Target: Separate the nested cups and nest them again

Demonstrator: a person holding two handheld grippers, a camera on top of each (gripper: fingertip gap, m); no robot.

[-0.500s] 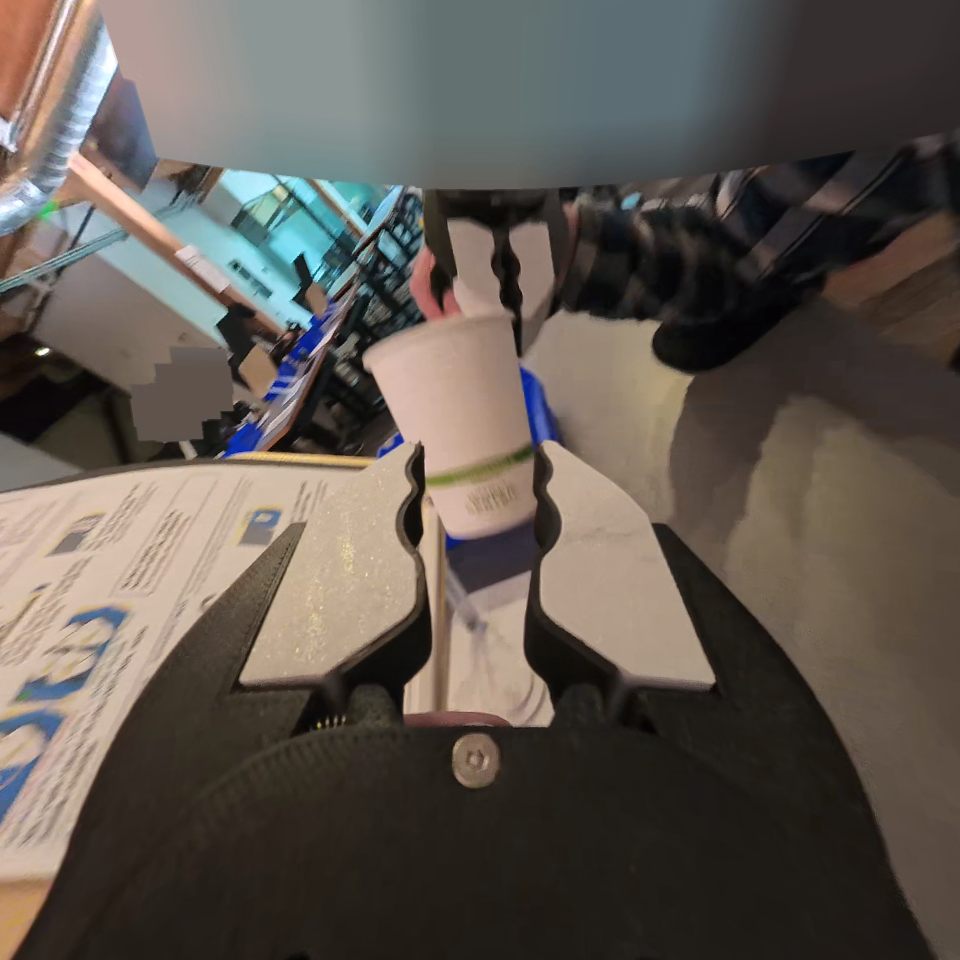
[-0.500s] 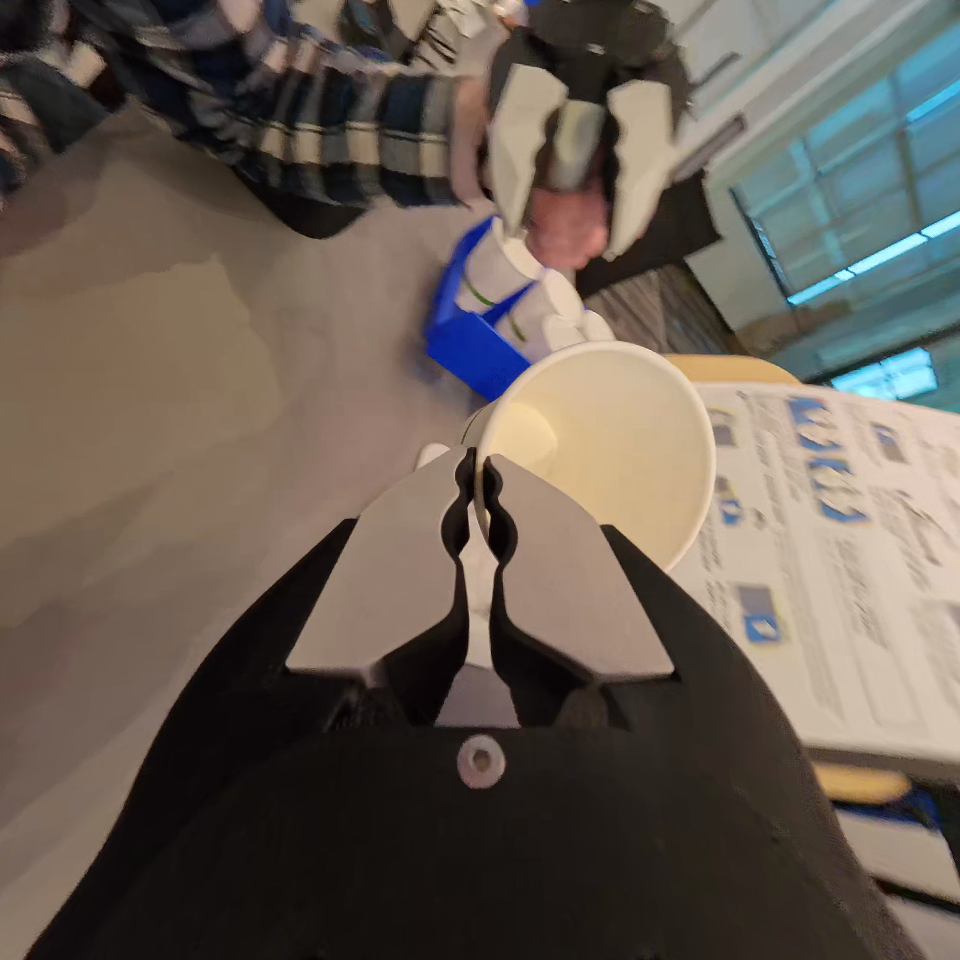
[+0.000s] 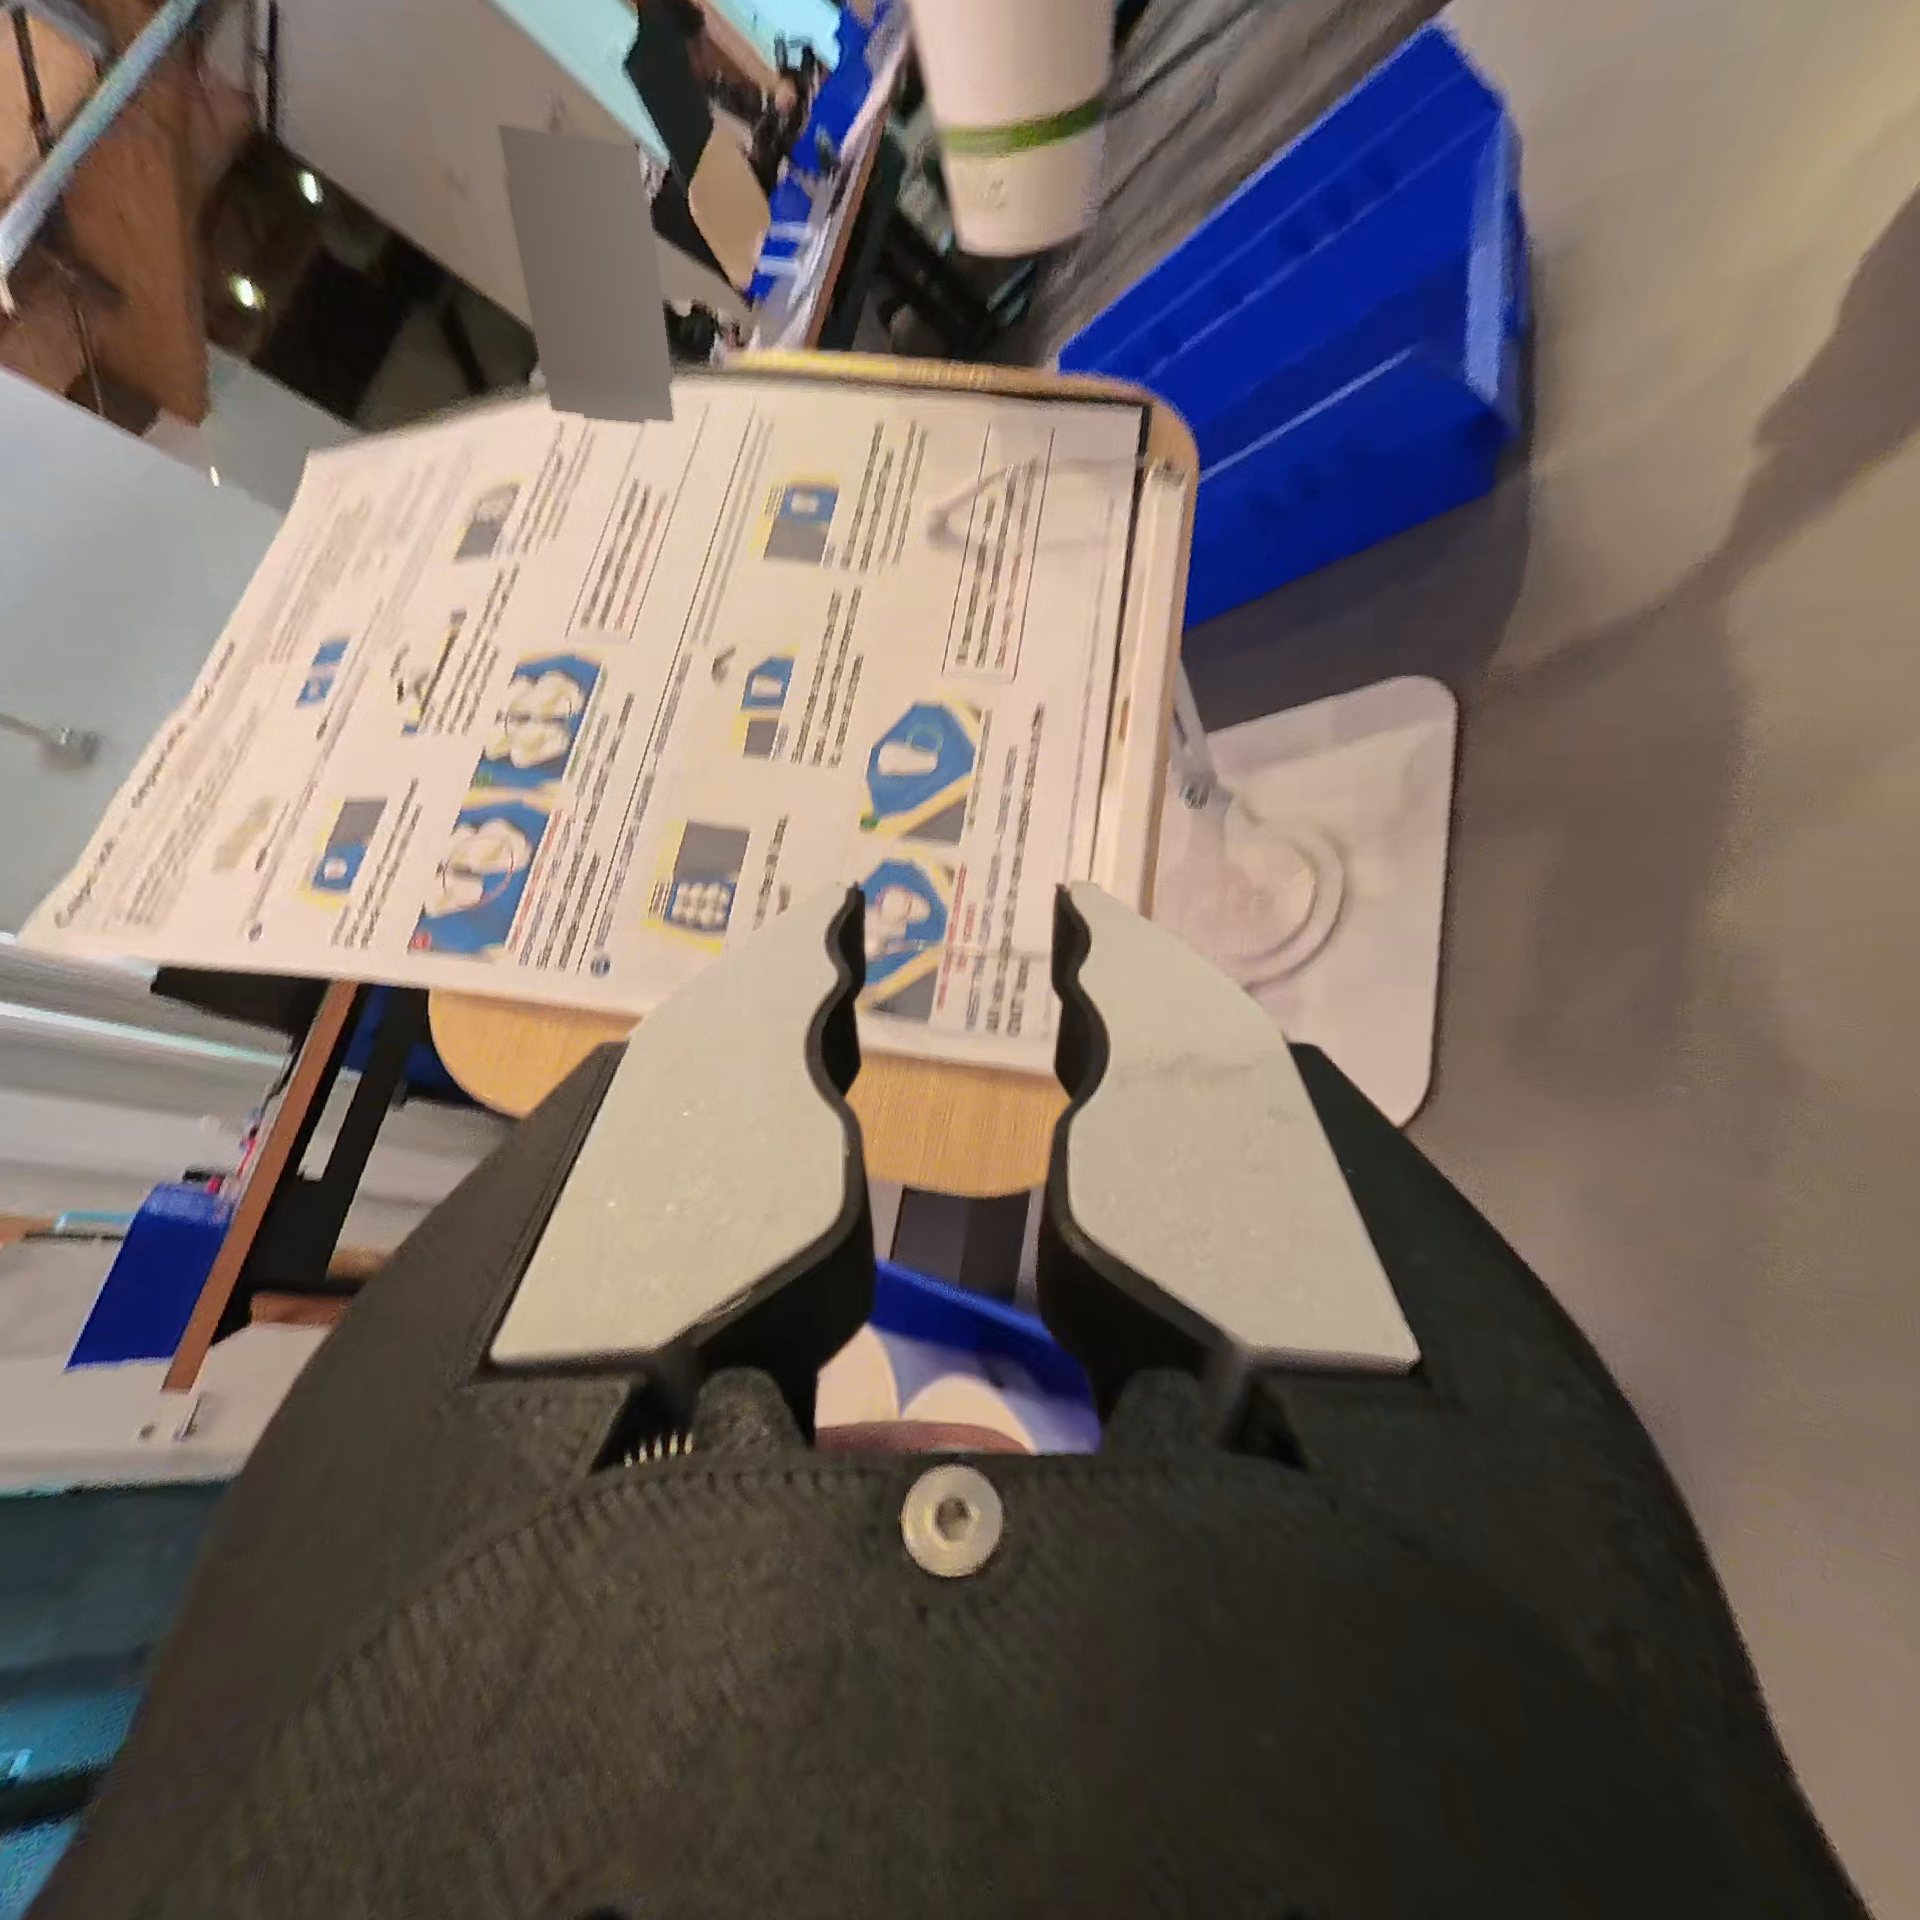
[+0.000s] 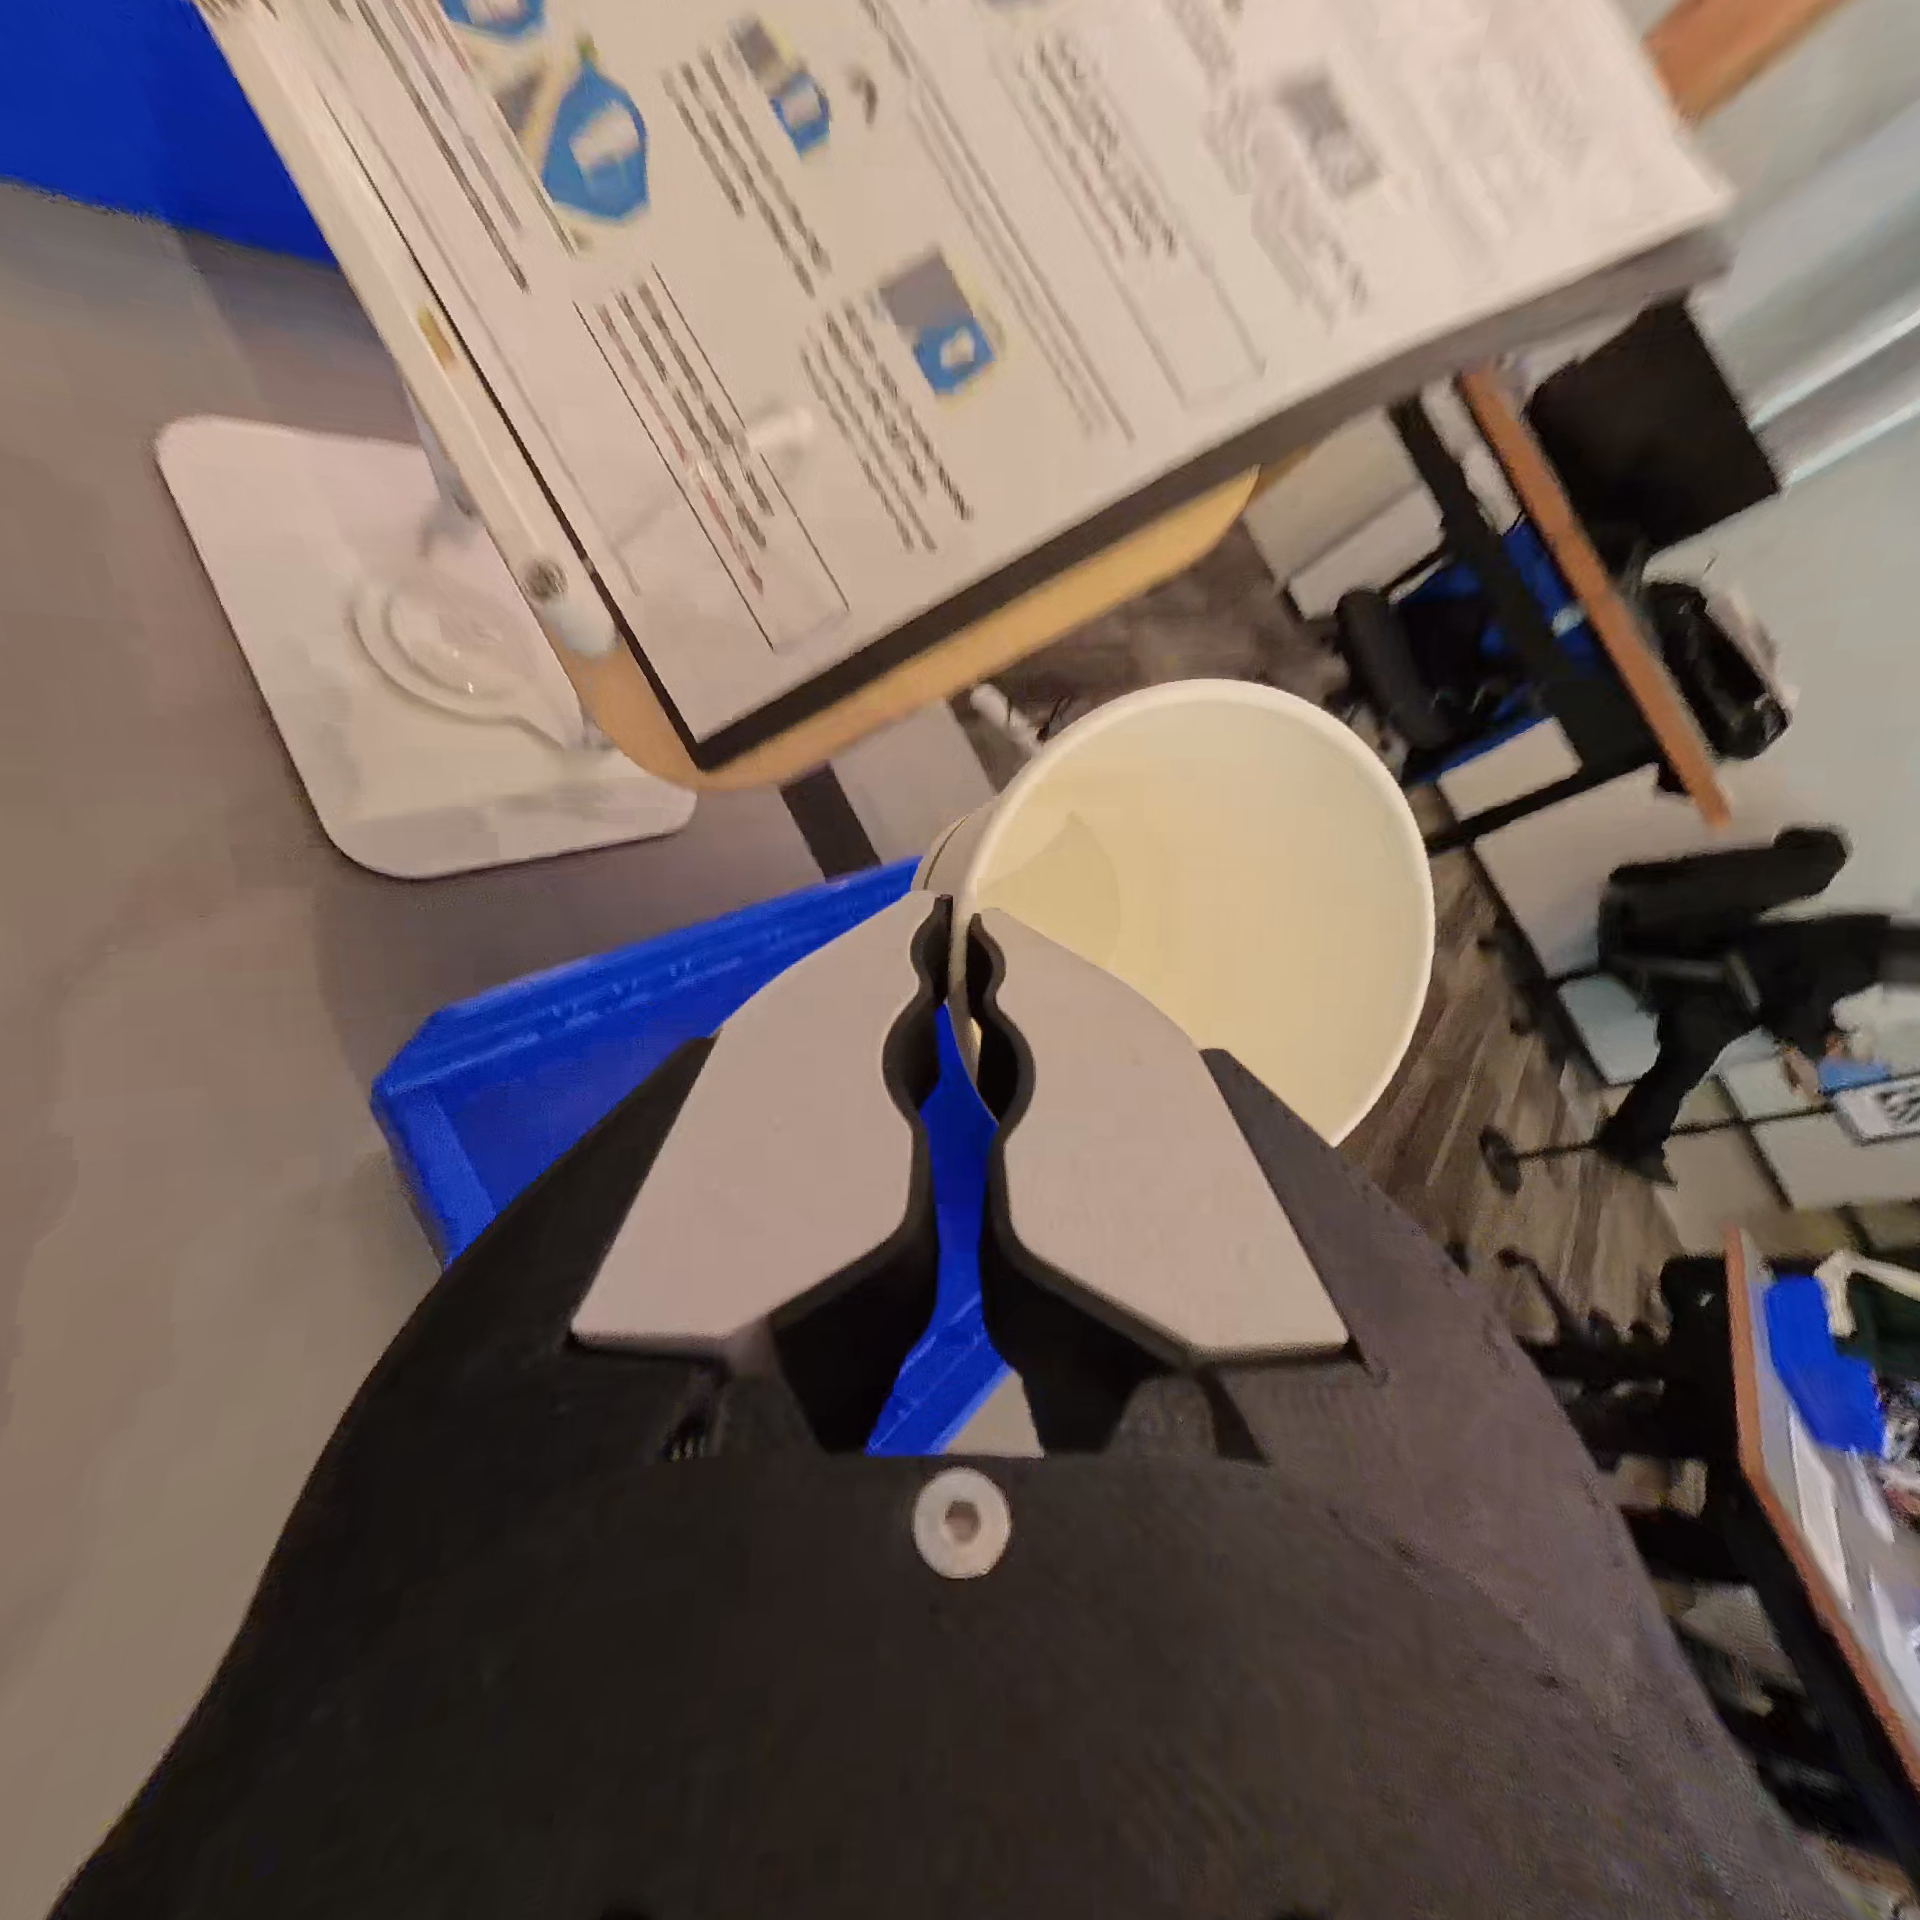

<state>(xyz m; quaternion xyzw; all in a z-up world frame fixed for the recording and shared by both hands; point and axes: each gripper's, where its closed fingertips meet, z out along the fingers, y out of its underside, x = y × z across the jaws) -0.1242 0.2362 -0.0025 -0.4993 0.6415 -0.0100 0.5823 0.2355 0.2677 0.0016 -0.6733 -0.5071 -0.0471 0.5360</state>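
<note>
Cups: one white paper cup (image 4: 1195, 914) is held up in the air by the right gripper; other cups are not clearly visible now.

Left wrist view, gripper: the left gripper (image 3: 956, 914) has its two fingers apart, with nothing between them. Behind the gap only the printed sheet (image 3: 675, 665) on its wooden board (image 3: 935, 1132) is seen.

Left wrist view, cup: at the top edge a white cup with a green band (image 3: 1013, 114) hangs in the air, well apart from the left fingers. I judge it is the same cup that the right gripper carries, but what holds it is cut off here.

Left wrist view, surroundings: a blue bin (image 3: 1351, 343) stands on the grey table (image 3: 1662, 935), beside the white base (image 3: 1340, 862) of the board stand.

Right wrist view, gripper: the right gripper (image 4: 961, 920) is clamped on the rim wall of the cup, one finger outside and one inside. The cup mouth faces the camera and the inside looks empty.

Right wrist view, surroundings: the blue bin (image 4: 623, 1039) lies below the fingers, with the sheet (image 4: 935, 260) above.

Progress: the held cup looks single, so the separating seems done for it.

Left to do: the second cup must be found and taken, probably by the free left gripper, and the cups nested again.
</note>
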